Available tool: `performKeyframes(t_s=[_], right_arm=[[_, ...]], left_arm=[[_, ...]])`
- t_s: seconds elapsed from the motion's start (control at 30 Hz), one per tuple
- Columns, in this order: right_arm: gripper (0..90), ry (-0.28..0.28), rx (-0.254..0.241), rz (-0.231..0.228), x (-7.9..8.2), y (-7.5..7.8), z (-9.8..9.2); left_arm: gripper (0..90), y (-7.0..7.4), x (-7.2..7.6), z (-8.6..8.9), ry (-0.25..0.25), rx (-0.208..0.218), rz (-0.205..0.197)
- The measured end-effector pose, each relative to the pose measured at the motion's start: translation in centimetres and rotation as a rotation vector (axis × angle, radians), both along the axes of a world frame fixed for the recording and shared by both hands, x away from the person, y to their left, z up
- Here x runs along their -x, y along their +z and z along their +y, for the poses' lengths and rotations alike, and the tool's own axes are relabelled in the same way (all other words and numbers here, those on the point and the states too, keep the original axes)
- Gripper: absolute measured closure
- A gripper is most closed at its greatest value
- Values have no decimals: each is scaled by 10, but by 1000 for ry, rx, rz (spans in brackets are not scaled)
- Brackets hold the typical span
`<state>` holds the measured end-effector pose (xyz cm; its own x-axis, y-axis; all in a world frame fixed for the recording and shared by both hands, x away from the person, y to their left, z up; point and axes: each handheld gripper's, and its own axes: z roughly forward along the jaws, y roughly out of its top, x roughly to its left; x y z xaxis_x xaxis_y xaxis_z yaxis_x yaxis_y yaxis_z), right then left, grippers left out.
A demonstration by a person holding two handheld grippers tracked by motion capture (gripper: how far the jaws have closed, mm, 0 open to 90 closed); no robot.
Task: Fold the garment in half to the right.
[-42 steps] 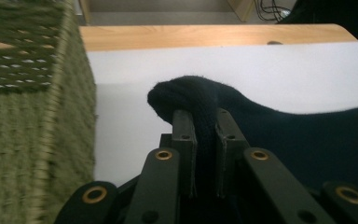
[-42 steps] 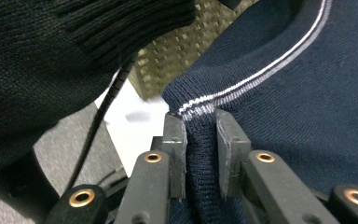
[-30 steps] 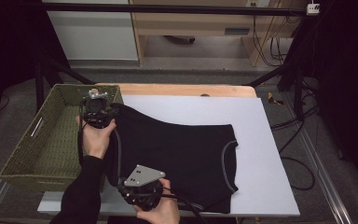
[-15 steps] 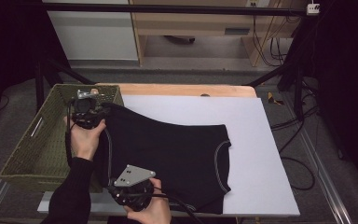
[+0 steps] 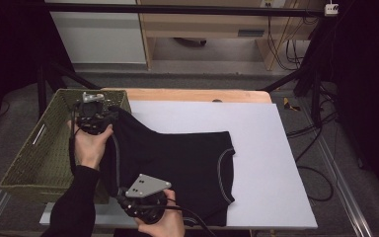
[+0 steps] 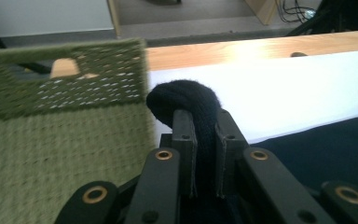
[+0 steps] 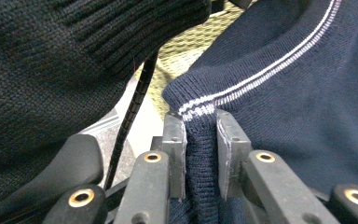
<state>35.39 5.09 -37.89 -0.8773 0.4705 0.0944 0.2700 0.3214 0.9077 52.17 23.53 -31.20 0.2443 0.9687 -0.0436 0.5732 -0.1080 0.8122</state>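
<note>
A dark navy sweater (image 5: 187,163) with a white-striped edge lies spread on the white board (image 5: 266,148). My left gripper (image 5: 106,112) is at its far left corner, beside the basket, shut on a bunched fold of the knit (image 6: 186,95). My right gripper (image 5: 123,192) is at the near left edge, shut on the striped ribbed hem (image 7: 200,116). In both gripper views the fabric is squeezed between the pads (image 6: 184,135) (image 7: 175,140). The left gripper (image 6: 205,126) and the right gripper (image 7: 200,126) each hold cloth lifted slightly off the board.
A green woven basket (image 5: 34,153) stands at the table's left, its wall right beside the left gripper (image 6: 51,140). The wooden table edge (image 5: 197,95) runs behind the board. A person's dark knit sleeve (image 7: 51,56) crosses the right gripper view. Cables lie on the floor at the right.
Both hands have shifted a little toward the basket, dragging the sweater leftward across the board. Both grips stayed shut on the cloth.
</note>
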Motion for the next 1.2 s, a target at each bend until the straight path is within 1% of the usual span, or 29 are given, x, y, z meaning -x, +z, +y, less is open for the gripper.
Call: performKeyframes(t_s=[0.13, 0.17, 0.2, 0.33, 0.43, 0.57, 0.67, 0.87, 0.97, 1.2], right_arm=[[766, -37, -19, -1, 0, 2, -19], [766, -47, -25, -1, 0, 2, -26], [766, -55, -35, 3, 0, 2, -31], [766, -95, -62, -1, 0, 4, -50], [765, -114, -72, -7, 1, 3, -60], [765, -142, -95, 8, 3, 0, -73], [764, -157, -99, 7, 4, -2, -81], [763, -202, -117, 6, 6, -6, -102], [762, -221, -113, 11, 5, -10, -112], [760, -260, -122, 25, 6, -22, -129]], left_arm=[[814, 2, -4, -20, -30, -7, -7], [813, 2, -4, -20, -30, -7, -7], [813, 4, -6, -29, -45, -12, -10], [813, 7, -9, -45, -67, -16, -16], [813, 8, -11, -59, -90, -29, -17], [813, 8, -14, -79, -119, -43, -19], [813, 8, -16, -92, -136, -48, -18], [813, 5, -20, -116, -171, -66, -15], [813, 0, -22, -127, -187, -76, -9], [813, -12, -28, -152, -230, -71, 7]])
